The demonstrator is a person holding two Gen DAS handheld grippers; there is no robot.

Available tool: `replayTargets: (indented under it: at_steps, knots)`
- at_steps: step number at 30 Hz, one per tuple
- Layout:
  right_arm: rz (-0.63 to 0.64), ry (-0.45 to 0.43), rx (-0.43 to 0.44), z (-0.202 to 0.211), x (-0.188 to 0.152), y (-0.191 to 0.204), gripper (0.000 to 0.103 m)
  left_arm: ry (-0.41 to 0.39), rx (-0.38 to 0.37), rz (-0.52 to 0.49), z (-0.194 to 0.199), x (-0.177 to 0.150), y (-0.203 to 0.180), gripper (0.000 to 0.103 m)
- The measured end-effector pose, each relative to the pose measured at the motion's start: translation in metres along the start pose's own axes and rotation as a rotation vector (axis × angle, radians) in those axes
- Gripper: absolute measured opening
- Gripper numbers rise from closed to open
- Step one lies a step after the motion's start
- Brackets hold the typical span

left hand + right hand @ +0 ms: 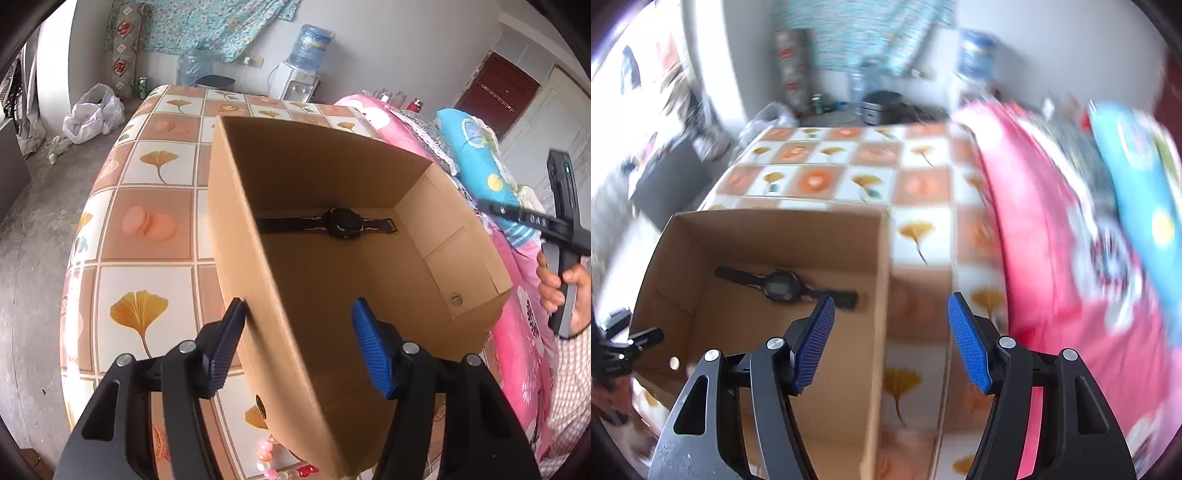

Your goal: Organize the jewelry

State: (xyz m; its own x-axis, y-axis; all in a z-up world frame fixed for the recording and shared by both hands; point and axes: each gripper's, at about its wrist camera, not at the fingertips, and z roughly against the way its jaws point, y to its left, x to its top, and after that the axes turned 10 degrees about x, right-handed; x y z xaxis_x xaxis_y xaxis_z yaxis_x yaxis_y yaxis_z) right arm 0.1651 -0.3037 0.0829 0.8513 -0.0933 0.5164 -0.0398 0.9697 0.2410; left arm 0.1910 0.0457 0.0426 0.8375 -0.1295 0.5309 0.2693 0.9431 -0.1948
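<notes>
The pink-and-white bead bracelet (275, 463) seemingly lies at the tiled tabletop's (147, 236) near edge, below the released left gripper (297, 345); the right gripper (890, 345) is released too.

Room clutter beyond the table

A water dispenser (295, 83) is seen against the far wall, a white plastic bag (92, 112) on the floor, and pink bedding (1052, 240) beside a blue pillow (476, 155).

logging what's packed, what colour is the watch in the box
Black, strap and case alike; the watch lies on the floor of the cardboard box. Left wrist view shows it best.
</notes>
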Motion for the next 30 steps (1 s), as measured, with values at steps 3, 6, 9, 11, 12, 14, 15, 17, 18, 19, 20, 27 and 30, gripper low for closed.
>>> replayTargets:
  at_steps: [3, 6, 9, 11, 12, 14, 15, 17, 18, 19, 20, 27, 30]
  knots:
    - [-0.129, 0.065, 0.123, -0.012, -0.033, -0.01, 0.06, 0.007, 0.005, 0.014, -0.002, 0.001, -0.003, 0.062]
    - [-0.213, 0.091, 0.275, -0.018, -0.048, -0.014, 0.051, 0.015, 0.016, 0.021, -0.003, 0.003, -0.005, 0.063]
    - [-0.231, 0.087, 0.317, -0.013, -0.057, -0.009, 0.048, 0.018, 0.042, 0.014, -0.003, 0.003, -0.009, 0.063]
    - [-0.21, 0.08, 0.279, -0.008, -0.06, -0.002, 0.049, 0.014, 0.047, 0.014, -0.004, 0.003, -0.01, 0.063]
    - [-0.215, 0.077, 0.272, -0.004, -0.061, -0.002, 0.05, 0.015, 0.045, 0.017, -0.003, 0.002, -0.011, 0.063]
    - [-0.227, 0.075, 0.263, 0.004, -0.064, -0.004, 0.05, 0.018, 0.041, 0.017, -0.003, 0.002, -0.013, 0.063]
    - [-0.231, 0.072, 0.262, 0.005, -0.066, -0.004, 0.05, 0.016, 0.041, 0.011, -0.003, 0.001, -0.015, 0.064]
    - [-0.237, 0.065, 0.271, 0.002, -0.065, -0.007, 0.05, 0.008, 0.045, 0.0, -0.003, -0.001, -0.017, 0.064]
    - [-0.245, 0.06, 0.279, 0.0, -0.065, -0.01, 0.051, 0.005, 0.045, -0.002, -0.003, -0.001, -0.018, 0.064]
    - [-0.255, 0.055, 0.291, 0.0, -0.066, -0.015, 0.051, 0.002, 0.046, -0.004, -0.004, -0.001, -0.018, 0.064]
    - [-0.264, 0.045, 0.305, 0.004, -0.066, -0.02, 0.051, 0.001, 0.043, -0.01, -0.003, -0.002, -0.018, 0.064]
    - [-0.154, -0.154, 0.169, 0.052, -0.079, -0.025, 0.066, -0.169, 0.092, 0.03, 0.048, -0.028, 0.008, 0.073]
    - [-0.035, -0.192, 0.06, 0.071, -0.105, -0.005, 0.078, -0.231, 0.149, 0.002, 0.074, -0.061, 0.012, 0.079]
